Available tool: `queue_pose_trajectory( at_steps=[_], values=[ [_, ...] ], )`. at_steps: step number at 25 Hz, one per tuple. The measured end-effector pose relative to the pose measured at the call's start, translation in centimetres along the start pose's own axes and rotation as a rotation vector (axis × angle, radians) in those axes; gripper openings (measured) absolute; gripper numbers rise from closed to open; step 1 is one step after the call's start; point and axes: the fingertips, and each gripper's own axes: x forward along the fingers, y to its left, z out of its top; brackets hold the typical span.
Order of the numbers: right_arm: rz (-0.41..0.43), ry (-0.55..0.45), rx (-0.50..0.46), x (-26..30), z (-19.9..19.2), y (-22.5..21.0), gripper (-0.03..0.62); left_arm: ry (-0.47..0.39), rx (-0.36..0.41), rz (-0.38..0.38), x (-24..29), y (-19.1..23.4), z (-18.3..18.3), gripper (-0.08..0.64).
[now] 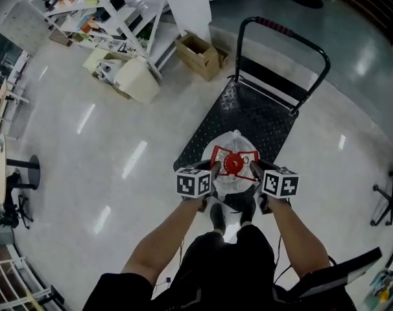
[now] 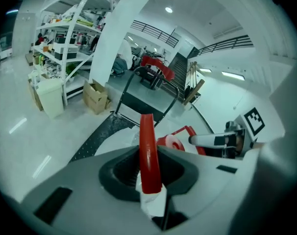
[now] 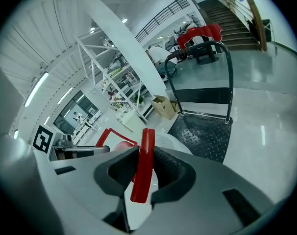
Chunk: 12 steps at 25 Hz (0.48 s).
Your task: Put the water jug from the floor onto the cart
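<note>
A clear water jug with a red cap and a red carrying handle hangs over the near end of the black cart deck. My left gripper is shut on the handle's left bar, and my right gripper is shut on its right bar. In the left gripper view the red cap and the right gripper show across the jug. In the right gripper view the left gripper shows at the left. The cart's push bar stands at the far end.
A cardboard box, a white bin and white shelving stand to the far left of the cart. A white pillar rises beside them. A black stand base sits at the right. The person's feet are just behind the jug.
</note>
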Motion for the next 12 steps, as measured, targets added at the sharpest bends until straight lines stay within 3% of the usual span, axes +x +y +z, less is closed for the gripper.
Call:
queue_pose_trajectory(
  at_steps=[8, 12],
  values=[
    [0.017, 0.084, -0.027, 9.0, 0.3, -5.3, 0.092, 0.027, -0.098, 0.049, 8.1, 5.9, -0.7, 0.066],
    [0.038, 0.069, 0.005, 11.4, 1.4, -6.3, 0.091, -0.028, -0.162, 0.038, 9.7, 8.2, 0.5, 0.066]
  ],
)
